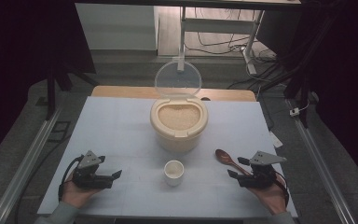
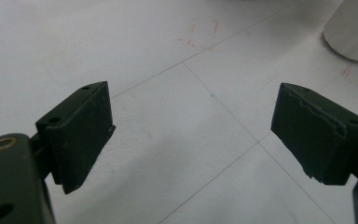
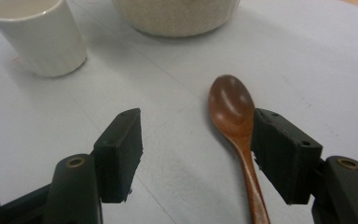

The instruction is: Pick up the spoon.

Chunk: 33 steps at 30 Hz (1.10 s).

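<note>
- My right gripper (image 1: 243, 173) sits at the near right of the table, jaws spread wide and holding nothing. In the right gripper view the wooden spoon (image 3: 235, 126) lies between them, its handle running right alongside my right-hand jaw, touching it or a hair off; I cannot tell which.
- My left gripper (image 1: 113, 178) rests at the near left, jaws also spread and empty. In the left gripper view there is bare white table (image 2: 168, 116) between them, with thin lines and faint red marks on it.
- Just past my grippers, near the middle of the front edge, stands the small white cup (image 1: 173, 171), upright and, as far as I can see, empty.
- The spoon lies flat on the table to the right of the cup, bowl pointing toward the far left, handle running back under my right gripper.
- Farther off, behind the cup, is the cream rice container (image 1: 179, 122), filled close to the rim with pale grains, its clear lid (image 1: 177, 79) swung up and open at the back.
- I judge this as the pick-up step: the spoon is lined up but not gripped, and no rice has gone to the cup.
- The next move calls for shifting my right gripper slightly so the handle sits centred, lowering to the table, then closing on the thin handle well behind the bowl. Off-centre, the jaw may just push it sideways.
</note>
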Motion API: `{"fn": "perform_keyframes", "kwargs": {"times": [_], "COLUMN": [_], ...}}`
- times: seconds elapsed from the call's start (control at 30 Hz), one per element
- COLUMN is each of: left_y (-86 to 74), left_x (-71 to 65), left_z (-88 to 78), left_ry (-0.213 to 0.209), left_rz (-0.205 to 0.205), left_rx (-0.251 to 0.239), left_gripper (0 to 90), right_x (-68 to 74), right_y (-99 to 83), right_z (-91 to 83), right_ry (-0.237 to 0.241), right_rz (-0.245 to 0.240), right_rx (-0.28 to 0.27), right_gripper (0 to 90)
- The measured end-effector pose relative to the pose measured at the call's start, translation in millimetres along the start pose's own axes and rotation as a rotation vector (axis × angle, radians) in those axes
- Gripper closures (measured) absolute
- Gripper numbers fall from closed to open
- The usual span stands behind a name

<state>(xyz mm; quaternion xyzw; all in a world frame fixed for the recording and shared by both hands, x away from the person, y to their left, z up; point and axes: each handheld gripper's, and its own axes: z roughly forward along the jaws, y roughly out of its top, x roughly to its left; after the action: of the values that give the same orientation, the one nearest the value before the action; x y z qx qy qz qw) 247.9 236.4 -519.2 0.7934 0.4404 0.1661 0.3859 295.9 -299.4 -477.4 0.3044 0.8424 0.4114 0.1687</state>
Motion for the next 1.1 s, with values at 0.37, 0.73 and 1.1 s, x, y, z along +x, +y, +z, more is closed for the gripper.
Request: {"fn": "perform_keyframes", "kwargs": {"times": [0.37,0.73,1.1], "left_y": [0.2,-0.6,-0.5], "left_x": [1.0,2.3,0.7], "left_z": [0.1,1.5,2.8], "left_ry": [-0.003,-0.002,-0.002], "left_rz": [-0.006,-0.003,0.012], "left_rx": [0.004,0.012,0.021], "left_gripper": [12.2,12.1,12.1], "right_x": [-8.6,-23.3,-37.7], "right_y": [32.0,50.0,36.2], "right_z": [-9.8,-9.3,-9.0], "right_ry": [-0.007,-0.021,-0.022], "right_rz": [0.017,0.032,0.051], "right_rx": [0.191,0.321,0.391], "right_gripper": [35.2,35.3,36.2]}}
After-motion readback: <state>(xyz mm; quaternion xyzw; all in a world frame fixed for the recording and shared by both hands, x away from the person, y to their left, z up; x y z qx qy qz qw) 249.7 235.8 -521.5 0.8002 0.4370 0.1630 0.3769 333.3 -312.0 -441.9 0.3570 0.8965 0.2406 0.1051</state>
